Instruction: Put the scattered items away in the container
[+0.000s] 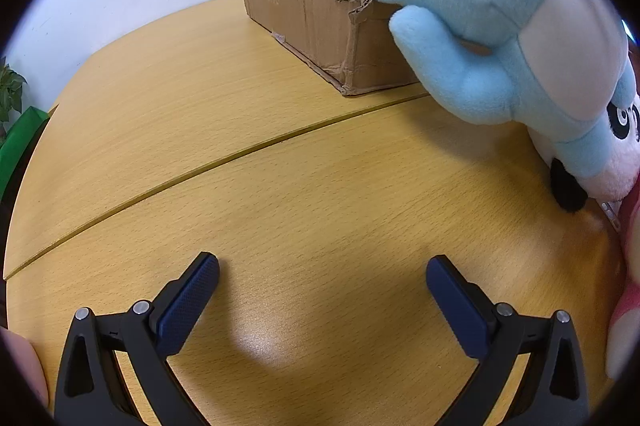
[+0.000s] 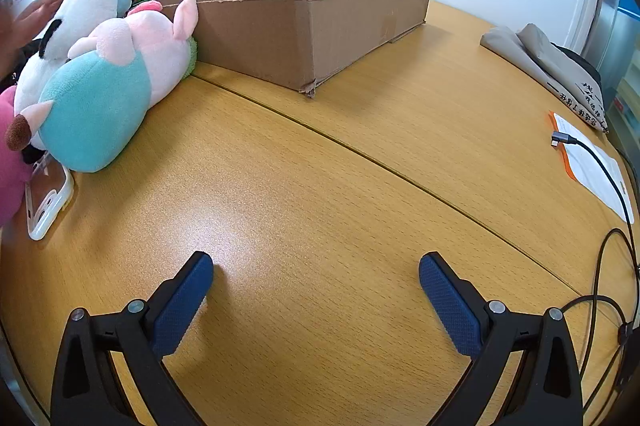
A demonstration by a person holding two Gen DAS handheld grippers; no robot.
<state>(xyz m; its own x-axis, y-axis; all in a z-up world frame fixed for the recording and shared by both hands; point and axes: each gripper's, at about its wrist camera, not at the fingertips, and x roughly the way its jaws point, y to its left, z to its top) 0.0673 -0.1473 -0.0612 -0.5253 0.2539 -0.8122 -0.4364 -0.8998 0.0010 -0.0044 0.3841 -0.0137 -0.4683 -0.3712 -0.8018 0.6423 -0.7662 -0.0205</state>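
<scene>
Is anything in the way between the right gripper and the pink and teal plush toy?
Nothing visible. The right gripper is open over bare table, and the pink and teal plush toy lies ahead to its left, against the cardboard box. A phone case lies nearby, off that path.

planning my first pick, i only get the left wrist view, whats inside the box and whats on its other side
Observer: The cardboard box looks empty where its inside shows; part of the floor is hidden by the near wall.
Operator: anything on the far side of it
Observer: Yes, a folded grey bag, a sheet of paper and a cable across it.
Operator: more toys than the blue one
Observer: A pink and teal plush leans on the box, with a phone case lying near it.
</scene>
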